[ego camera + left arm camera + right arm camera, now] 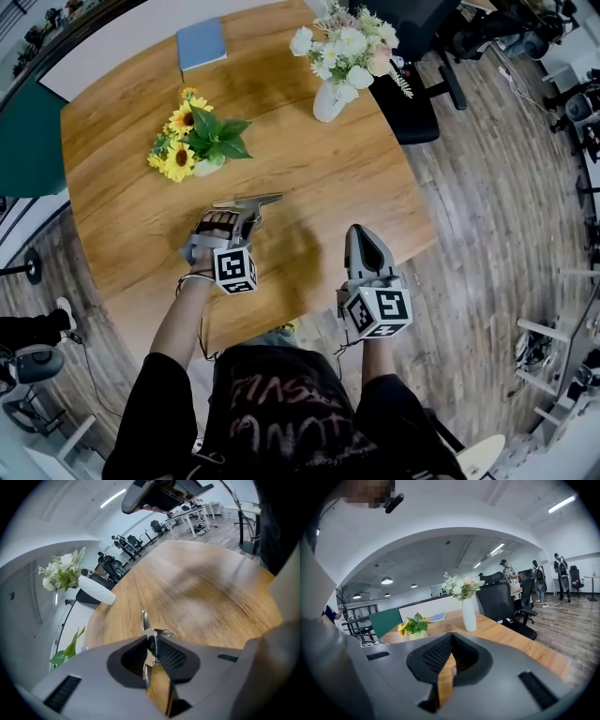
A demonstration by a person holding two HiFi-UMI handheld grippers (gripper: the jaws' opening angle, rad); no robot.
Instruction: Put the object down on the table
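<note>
A small, thin metal object [145, 619] stands on edge between the pads of my left gripper [151, 639], just above the wooden table [211, 597]. Both pad tips lie against it. In the head view the left gripper [272, 199] points right over the table's [309, 178] middle front, and the object is too thin to make out there. My right gripper [359, 230] hovers near the table's front edge, level and pointing away from me. Its jaws [451, 651] are shut with nothing between them.
A pot of sunflowers [192, 141] stands just beyond the left gripper. A white vase of pale flowers [342, 61] and a blue book [202, 44] sit at the far side. A black office chair [412, 103] stands past the table's right edge.
</note>
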